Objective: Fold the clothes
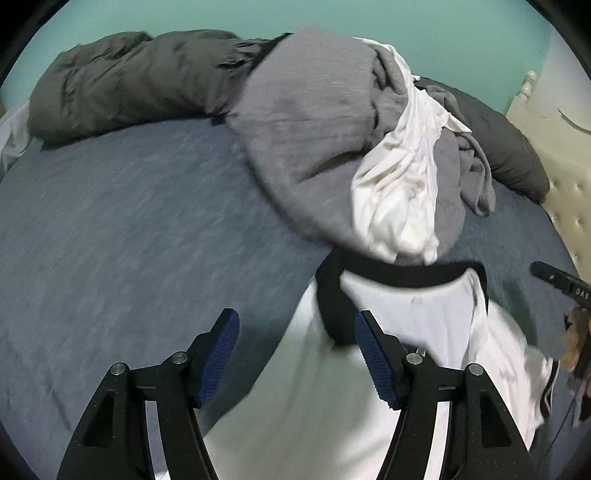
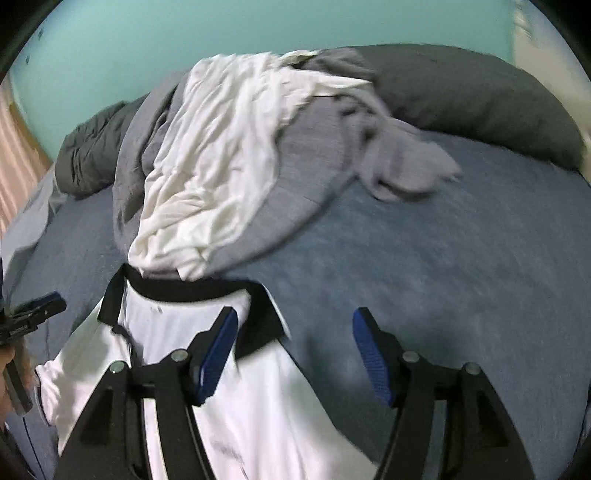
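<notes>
A white polo shirt (image 1: pixel 424 317) with a black collar (image 1: pixel 406 275) lies on the blue bed sheet (image 1: pixel 129 221), collar pointing away from me. My left gripper (image 1: pixel 295 328) hangs open over the shirt's left shoulder edge, nothing between its blue pads. In the right wrist view the same shirt (image 2: pixel 177 332) and its collar (image 2: pixel 192 291) lie at lower left. My right gripper (image 2: pixel 293 325) is open over the shirt's right shoulder and the sheet (image 2: pixel 443 277). The right gripper (image 1: pixel 565 284) shows at the left view's right edge; the left gripper (image 2: pixel 33 314) at the right view's left edge.
Behind the collar is a heap of a grey garment (image 1: pixel 306 122) with a crumpled white garment (image 1: pixel 402 184) draped on it, also seen as grey (image 2: pixel 314 155) and white (image 2: pixel 214 158). Dark grey pillows (image 1: pixel 122 81) (image 2: pixel 480 99) lie at the head, by a teal wall (image 1: pixel 332 18) and cream tufted headboard (image 1: pixel 569 199).
</notes>
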`<action>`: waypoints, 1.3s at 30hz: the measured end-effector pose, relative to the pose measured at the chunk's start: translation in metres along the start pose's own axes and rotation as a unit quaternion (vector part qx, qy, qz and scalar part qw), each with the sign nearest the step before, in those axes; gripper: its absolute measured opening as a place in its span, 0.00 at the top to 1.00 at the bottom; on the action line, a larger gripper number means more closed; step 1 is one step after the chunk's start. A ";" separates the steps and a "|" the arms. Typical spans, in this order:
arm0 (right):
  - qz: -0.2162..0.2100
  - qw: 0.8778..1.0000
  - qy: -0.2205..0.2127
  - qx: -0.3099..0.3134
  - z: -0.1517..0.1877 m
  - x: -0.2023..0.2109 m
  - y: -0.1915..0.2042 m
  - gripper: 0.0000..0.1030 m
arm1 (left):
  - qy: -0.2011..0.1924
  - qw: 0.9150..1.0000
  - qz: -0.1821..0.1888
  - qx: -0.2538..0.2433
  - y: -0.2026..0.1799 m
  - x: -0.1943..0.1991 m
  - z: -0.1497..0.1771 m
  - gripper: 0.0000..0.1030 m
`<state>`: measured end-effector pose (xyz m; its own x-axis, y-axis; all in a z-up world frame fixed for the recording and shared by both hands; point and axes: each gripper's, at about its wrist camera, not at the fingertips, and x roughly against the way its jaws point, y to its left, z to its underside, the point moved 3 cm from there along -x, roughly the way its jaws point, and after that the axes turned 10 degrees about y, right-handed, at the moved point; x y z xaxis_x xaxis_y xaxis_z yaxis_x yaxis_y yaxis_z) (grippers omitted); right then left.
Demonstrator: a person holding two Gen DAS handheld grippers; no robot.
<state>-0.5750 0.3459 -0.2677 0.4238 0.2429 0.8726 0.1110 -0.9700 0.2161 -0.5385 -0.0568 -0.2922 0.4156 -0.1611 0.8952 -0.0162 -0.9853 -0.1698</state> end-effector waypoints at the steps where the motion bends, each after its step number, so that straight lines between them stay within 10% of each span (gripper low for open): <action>1: -0.007 1.000 0.000 -0.010 0.010 0.006 -0.012 0.36 | 0.001 1.000 0.000 0.000 0.010 0.010 0.011 0.33; 11: -0.042 0.991 0.007 -0.125 0.127 0.062 -0.097 0.36 | -0.001 0.998 -0.014 0.060 0.103 0.058 0.110 0.33; 20: -0.067 0.989 0.025 -0.130 0.172 0.062 -0.070 0.38 | -0.016 0.994 -0.006 0.109 0.130 0.080 0.177 0.33; 26: -0.046 0.989 0.067 -0.127 0.190 0.040 -0.055 0.59 | -0.010 0.993 0.011 0.115 0.125 0.076 0.202 0.33; 31: -0.044 0.990 0.077 -0.107 0.203 0.034 -0.045 0.97 | -0.005 0.994 0.017 0.112 0.121 0.079 0.209 0.33; 39: -0.052 0.985 0.045 -0.155 0.238 0.055 -0.070 0.99 | -0.001 0.993 0.020 0.113 0.122 0.081 0.220 0.33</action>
<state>-0.3452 0.4282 -0.3388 0.3419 0.3524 0.8712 -0.1371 -0.8984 0.4172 -0.3068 -0.1776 -0.3310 0.4199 -0.2006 0.8851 0.1711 -0.9403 -0.2943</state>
